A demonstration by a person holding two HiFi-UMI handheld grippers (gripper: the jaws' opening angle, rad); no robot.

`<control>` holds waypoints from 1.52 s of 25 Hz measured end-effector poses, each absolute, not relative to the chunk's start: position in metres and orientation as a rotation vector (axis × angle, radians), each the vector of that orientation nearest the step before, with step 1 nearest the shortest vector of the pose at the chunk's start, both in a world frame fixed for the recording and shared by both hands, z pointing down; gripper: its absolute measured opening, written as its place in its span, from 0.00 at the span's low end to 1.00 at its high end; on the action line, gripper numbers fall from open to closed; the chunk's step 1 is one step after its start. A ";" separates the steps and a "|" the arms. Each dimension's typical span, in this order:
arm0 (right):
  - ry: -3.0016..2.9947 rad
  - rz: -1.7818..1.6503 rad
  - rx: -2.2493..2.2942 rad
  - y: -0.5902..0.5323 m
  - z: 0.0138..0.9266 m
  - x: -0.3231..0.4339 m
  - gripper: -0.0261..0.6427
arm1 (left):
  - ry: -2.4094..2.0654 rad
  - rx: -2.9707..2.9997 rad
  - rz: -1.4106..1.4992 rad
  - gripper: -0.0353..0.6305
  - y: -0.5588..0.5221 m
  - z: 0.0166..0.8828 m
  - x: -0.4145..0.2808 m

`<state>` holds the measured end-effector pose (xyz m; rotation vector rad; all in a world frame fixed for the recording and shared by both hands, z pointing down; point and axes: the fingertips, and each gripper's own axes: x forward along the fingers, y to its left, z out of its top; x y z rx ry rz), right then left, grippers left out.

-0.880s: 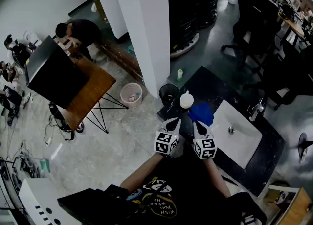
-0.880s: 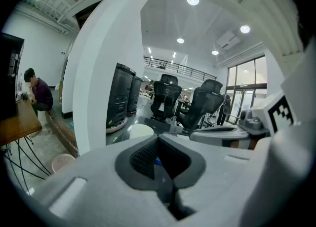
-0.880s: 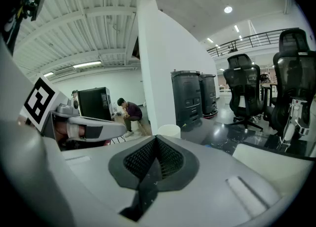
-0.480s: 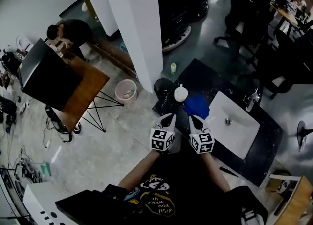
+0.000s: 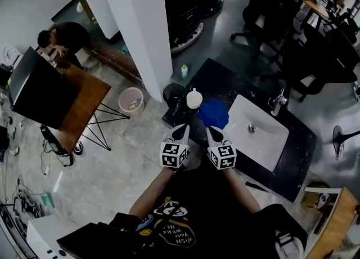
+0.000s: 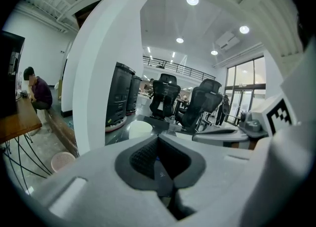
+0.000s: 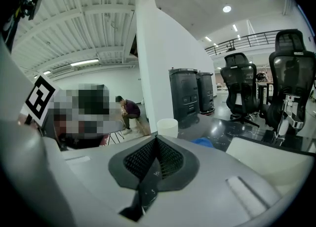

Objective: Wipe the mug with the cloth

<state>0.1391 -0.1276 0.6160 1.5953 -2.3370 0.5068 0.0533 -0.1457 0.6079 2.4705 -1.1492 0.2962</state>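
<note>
Head view: the white mug (image 5: pixel 194 99) stands upright near the left corner of the dark worktop (image 5: pixel 228 77), with the blue cloth (image 5: pixel 214 112) just beside it and the sink (image 5: pixel 256 131) further right. The left tongs (image 5: pixel 183 129) and right tongs (image 5: pixel 210 130) hover short of both. Only the gripper views show each pair of tongs pressed together and empty. The worktop's edge runs just left of the mug; bare surface lies beyond it.

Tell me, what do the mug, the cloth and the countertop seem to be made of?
Mug: white, smooth, probably ceramic or plastic; too small to tell.
Cloth: blue, soft rumpled fabric.
Countertop: black, glossy, faintly pale-veined, likely polished stone.
</note>
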 end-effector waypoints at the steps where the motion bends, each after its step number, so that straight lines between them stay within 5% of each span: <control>1: -2.338 0.511 1.587 -0.128 0.617 0.139 0.04 | -1.158 2.456 0.293 0.06 -0.149 0.608 0.051; 16: -2.294 0.593 1.389 -0.201 0.663 0.161 0.19 | -1.159 2.448 0.387 0.06 -0.175 0.652 0.073; 24: -2.000 0.670 1.348 -0.232 0.731 0.202 0.43 | -1.171 2.411 0.381 0.06 -0.164 0.657 0.063; 38: -2.012 0.728 1.460 -0.238 0.744 0.208 0.44 | -1.132 2.434 0.391 0.06 -0.160 0.654 0.067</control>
